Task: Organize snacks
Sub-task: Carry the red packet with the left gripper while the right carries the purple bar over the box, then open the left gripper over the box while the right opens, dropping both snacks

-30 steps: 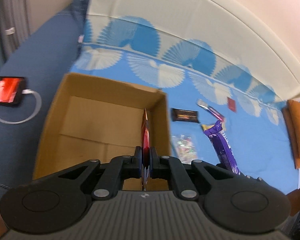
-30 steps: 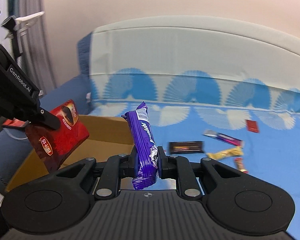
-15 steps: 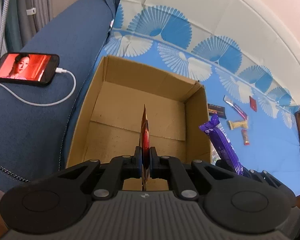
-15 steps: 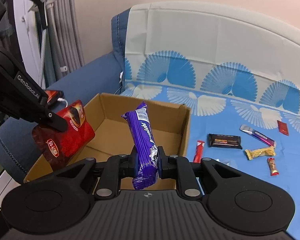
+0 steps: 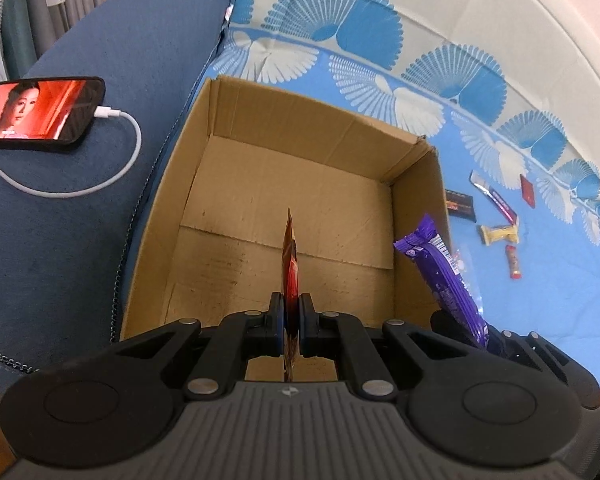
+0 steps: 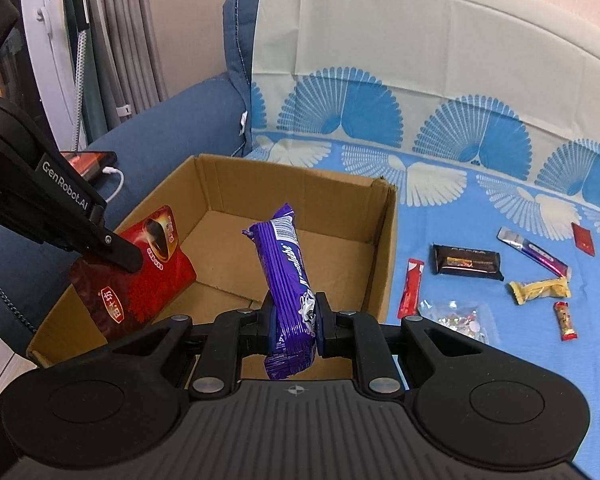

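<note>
Both tongs have dropped closer over the cardboard box (image 5: 300, 184): left tongs (image 5: 290, 320) clamped on the red packet (image 6: 140, 272), right tongs (image 6: 294, 320) on the purple bar (image 6: 288, 276) at its 3 o'clock wall, ready for release.

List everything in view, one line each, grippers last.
cardboard box: one, brown, on the blue cover, nothing lying inside
red packet: one, held over the box
purple bar: one, held over the box
loose snacks: seven; red stick, clear bag, black bar, purple-silver stick, yellow, small red, red square; cover right of box
phone: one, screen lit, white cable plugged in, sofa arm
left gripper: shut on red packet
right gripper: shut on purple bar
</note>
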{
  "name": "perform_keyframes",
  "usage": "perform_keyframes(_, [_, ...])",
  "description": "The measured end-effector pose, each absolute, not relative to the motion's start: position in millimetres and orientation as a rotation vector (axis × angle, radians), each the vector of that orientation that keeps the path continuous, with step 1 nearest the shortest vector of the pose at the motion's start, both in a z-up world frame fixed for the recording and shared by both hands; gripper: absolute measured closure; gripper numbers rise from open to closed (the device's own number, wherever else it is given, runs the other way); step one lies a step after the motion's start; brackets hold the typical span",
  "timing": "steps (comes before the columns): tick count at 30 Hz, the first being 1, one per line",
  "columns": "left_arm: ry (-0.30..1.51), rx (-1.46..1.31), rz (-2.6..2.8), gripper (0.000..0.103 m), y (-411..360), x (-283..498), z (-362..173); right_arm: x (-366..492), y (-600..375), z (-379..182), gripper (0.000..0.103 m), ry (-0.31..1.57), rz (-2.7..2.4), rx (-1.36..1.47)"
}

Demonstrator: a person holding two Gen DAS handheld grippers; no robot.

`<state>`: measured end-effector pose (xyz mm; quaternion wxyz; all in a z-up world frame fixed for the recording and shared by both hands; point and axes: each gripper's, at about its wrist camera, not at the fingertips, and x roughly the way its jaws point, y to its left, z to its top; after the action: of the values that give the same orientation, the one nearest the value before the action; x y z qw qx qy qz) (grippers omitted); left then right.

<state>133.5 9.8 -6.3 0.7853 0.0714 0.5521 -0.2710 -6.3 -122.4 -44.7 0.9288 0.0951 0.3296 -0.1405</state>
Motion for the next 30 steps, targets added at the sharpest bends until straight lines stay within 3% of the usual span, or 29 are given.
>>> perform_keyframes(6, [1.184, 0.186, -0.573, 0.096, -1, 139, -16, 4, -127, -51, 0.083, 0.682, -0.285, 0.2])
perform_keyframes(8, [1.162, 0.215, -0.565, 0.096, -6, 141, -20, 7, -127, -51, 0.078, 0.681, -0.284, 0.202])
perform_keyframes(9, [1.144, 0.239, -0.564, 0.092, -9, 141, -21, 8, -126, -51, 0.072, 0.678, -0.289, 0.202])
perform_keyframes(10, [1.114, 0.275, -0.55, 0.086, -12, 140, -23, 9, -126, -52, 0.052, 0.674, -0.295, 0.202])
perform_keyframes(11, [1.085, 0.313, -0.524, 0.057, -14, 139, -24, 9, -126, -52, 0.032, 0.668, -0.303, 0.199])
perform_keyframes(12, [1.05, 0.347, -0.503, 0.021, -15, 136, -23, 7, -125, -51, 0.026, 0.662, -0.312, 0.192])
perform_keyframes(13, [1.005, 0.375, -0.494, 0.008, -14, 132, -22, 5, -124, -52, 0.024, 0.662, -0.314, 0.183])
perform_keyframes(14, [0.965, 0.386, -0.499, 0.001, -11, 127, -19, 4, -122, -52, 0.024, 0.672, -0.312, 0.179])
perform_keyframes(21, [1.016, 0.406, -0.523, 0.0, 27, 87, -18, -35, -82, -39, 0.014, 0.694, -0.318, 0.204])
perform_keyframes(23, [1.055, 0.38, -0.506, 0.0, 46, 70, -21, -53, -65, -34, 0.007, 0.667, -0.374, 0.226])
perform_keyframes(30, [1.052, 0.354, -0.464, 0.0, 88, 28, -11, -84, -37, -18, 0.006, 0.645, -0.36, 0.204])
